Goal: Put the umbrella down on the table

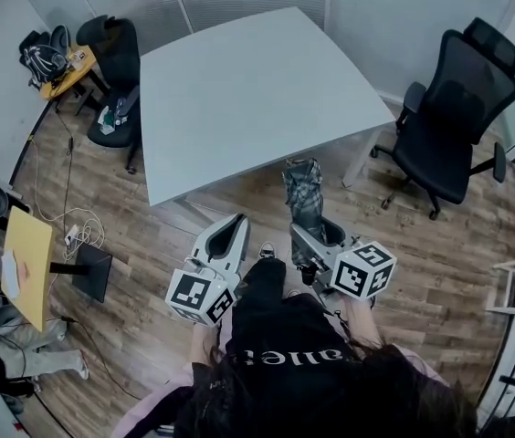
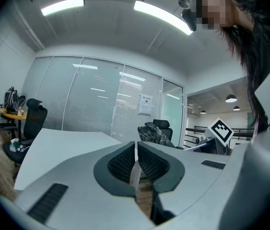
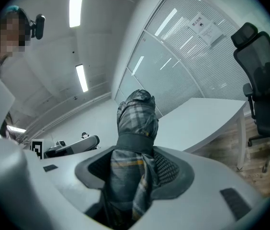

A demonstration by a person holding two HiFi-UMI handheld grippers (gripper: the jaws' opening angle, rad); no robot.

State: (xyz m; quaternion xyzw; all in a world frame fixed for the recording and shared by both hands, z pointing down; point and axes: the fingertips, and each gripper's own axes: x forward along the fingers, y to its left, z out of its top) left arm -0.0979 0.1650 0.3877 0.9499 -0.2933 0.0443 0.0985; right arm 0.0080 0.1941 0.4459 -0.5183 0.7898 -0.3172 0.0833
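A folded grey plaid umbrella [image 1: 304,194] [image 3: 136,123] stands between the jaws of my right gripper [image 1: 312,237] [image 3: 133,163], which is shut on its lower part. The umbrella's tip points toward the white table [image 1: 248,89] [image 3: 207,119] and hangs over the wooden floor just short of the table's near edge. My left gripper [image 1: 236,223] [image 2: 135,161] is beside it on the left, its pads together with nothing between them. In the left gripper view the umbrella [image 2: 150,133] shows to the right, past the table [image 2: 63,143].
A black office chair [image 1: 461,108] stands right of the table and another one [image 1: 116,57] at its far left corner. A small yellow round table [image 1: 68,73] with a bag is behind that. A yellow board [image 1: 25,263] and cables lie at left. Glass walls close the room.
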